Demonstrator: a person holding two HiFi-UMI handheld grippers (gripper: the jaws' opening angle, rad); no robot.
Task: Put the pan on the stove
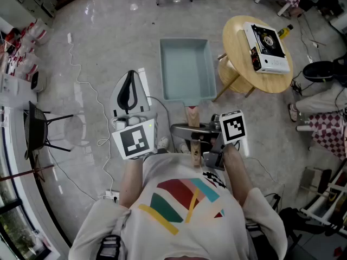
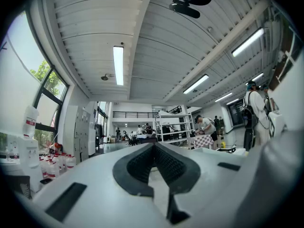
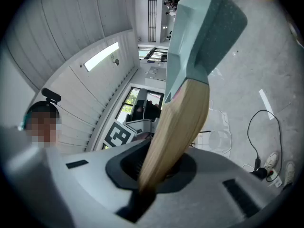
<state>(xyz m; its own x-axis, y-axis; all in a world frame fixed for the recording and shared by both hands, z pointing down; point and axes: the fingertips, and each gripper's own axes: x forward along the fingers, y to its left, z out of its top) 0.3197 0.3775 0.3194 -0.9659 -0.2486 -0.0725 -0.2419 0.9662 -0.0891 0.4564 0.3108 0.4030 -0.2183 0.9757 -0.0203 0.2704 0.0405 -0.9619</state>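
A pale blue rectangular pan [image 1: 184, 69] hangs over the floor in front of me, its wooden handle [image 1: 192, 115] pointing back at me. My right gripper [image 1: 190, 130] is shut on that handle from the right. In the right gripper view the handle [image 3: 178, 122] rises out of the right gripper [image 3: 152, 175] to the pan [image 3: 204, 27]. A white portable stove [image 1: 265, 47] sits on a round wooden table [image 1: 238, 42], to the right of the pan. My left gripper [image 1: 130, 83] is held left of the pan. In its own view the left gripper [image 2: 154, 167] is shut on nothing.
A wooden stool [image 1: 230, 72] stands under the table's near edge. A white cable [image 1: 89, 88] trails over the floor at left, near a black chair [image 1: 35, 129]. Checkered cloth and a seated person [image 1: 325, 107] are at right. White bottles [image 2: 28, 151] line the left wall.
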